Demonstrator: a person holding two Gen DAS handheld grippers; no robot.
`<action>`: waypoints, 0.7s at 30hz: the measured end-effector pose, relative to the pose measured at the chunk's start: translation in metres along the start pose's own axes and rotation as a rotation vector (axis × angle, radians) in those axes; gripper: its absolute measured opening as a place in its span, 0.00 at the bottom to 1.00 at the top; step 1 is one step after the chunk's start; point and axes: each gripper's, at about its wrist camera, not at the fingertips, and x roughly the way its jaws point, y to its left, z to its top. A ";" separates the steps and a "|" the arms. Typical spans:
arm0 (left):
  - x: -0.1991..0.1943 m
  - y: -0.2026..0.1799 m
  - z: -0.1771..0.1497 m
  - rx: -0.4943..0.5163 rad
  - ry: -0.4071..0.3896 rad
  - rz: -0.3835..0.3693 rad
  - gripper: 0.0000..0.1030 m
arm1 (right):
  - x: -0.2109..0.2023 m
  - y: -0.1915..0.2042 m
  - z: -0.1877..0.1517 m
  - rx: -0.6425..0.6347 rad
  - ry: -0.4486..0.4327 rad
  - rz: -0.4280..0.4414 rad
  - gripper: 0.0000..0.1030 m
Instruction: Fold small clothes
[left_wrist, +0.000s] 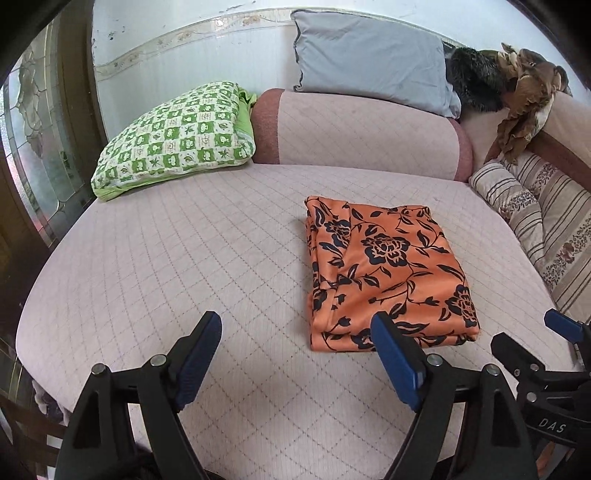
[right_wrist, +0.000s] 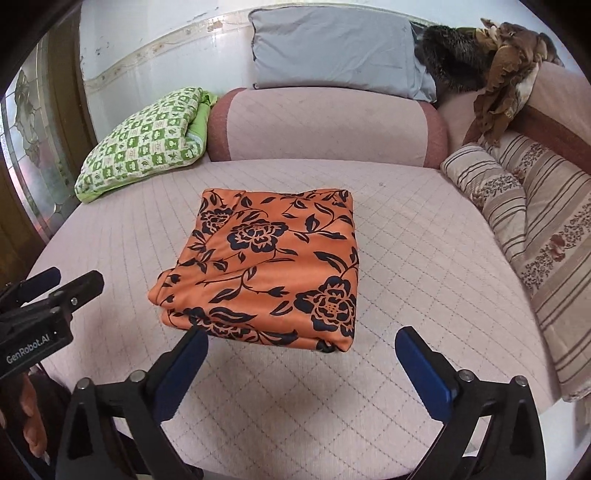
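Observation:
An orange cloth with dark blue flowers (left_wrist: 384, 273) lies folded into a thick rectangle on the pink quilted seat (left_wrist: 184, 258). My left gripper (left_wrist: 295, 325) hovers open over the seat's front, its right finger just before the cloth's near left corner, and nothing sits between its fingers. My right gripper (right_wrist: 301, 334) is open too, its fingers apart in front of the folded cloth's (right_wrist: 266, 266) near edge without touching it. Each gripper shows at the edge of the other's view: the right gripper (left_wrist: 554, 332) and the left gripper (right_wrist: 55, 284).
A green checked pillow (left_wrist: 177, 140) lies at the back left, with a pink bolster (left_wrist: 362, 133) and a grey pillow (left_wrist: 373, 59) behind the cloth. Striped cushions (right_wrist: 517, 206) line the right side. Brown cloth (right_wrist: 506, 55) hangs over the backrest. A glass door (left_wrist: 33, 122) stands left.

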 end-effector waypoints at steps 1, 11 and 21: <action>-0.002 0.000 -0.001 -0.004 0.003 0.000 0.82 | 0.000 0.001 -0.001 -0.006 0.005 -0.002 0.99; -0.017 -0.004 -0.003 0.010 -0.011 -0.009 0.87 | -0.009 0.005 -0.005 -0.047 0.003 -0.044 0.99; -0.021 -0.014 -0.003 0.046 -0.030 0.007 0.94 | -0.014 0.002 -0.004 -0.032 -0.012 -0.070 0.99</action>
